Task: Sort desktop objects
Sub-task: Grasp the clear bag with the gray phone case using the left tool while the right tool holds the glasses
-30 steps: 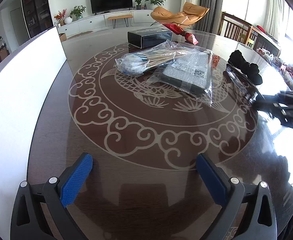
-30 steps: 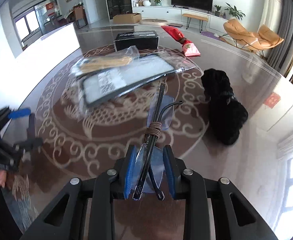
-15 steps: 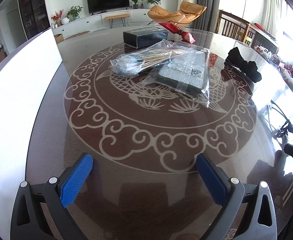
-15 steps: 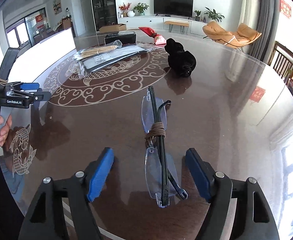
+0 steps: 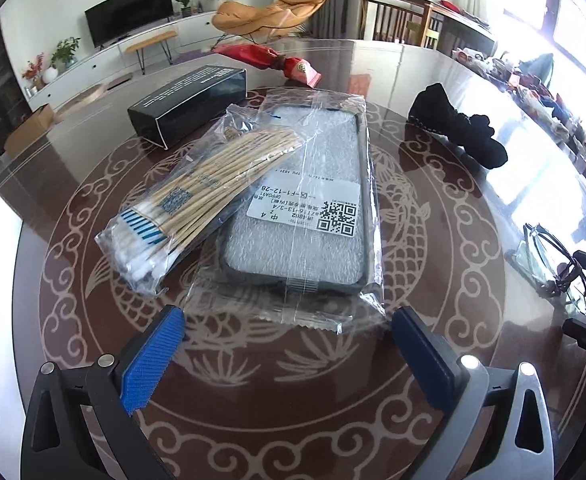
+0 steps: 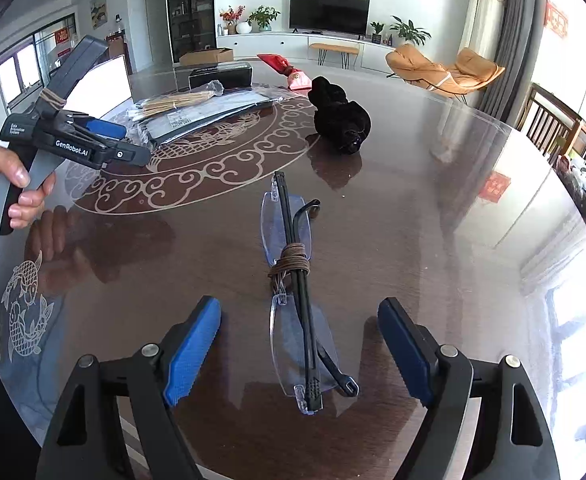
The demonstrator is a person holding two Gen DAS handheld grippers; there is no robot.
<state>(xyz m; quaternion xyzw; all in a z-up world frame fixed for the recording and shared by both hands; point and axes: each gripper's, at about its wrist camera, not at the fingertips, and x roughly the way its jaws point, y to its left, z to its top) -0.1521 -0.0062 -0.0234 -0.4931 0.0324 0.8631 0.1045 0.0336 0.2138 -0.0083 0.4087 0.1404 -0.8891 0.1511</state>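
Right tongs wide around glasses

Swab packet overlapping bagged case; box behind; cloth bundle right; glasses nearer, seemingly flat on table.

Both grippers tilt down: left gripper spread wide, right gripper just opened wide.

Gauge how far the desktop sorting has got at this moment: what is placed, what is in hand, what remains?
Done: the folded glasses lie on the table, the right gripper having just opened around them. In hand: nothing; the open left gripper points at the bagged phone case. Left: that case, the cotton swab bag on it, black box, black cloth, red packet.
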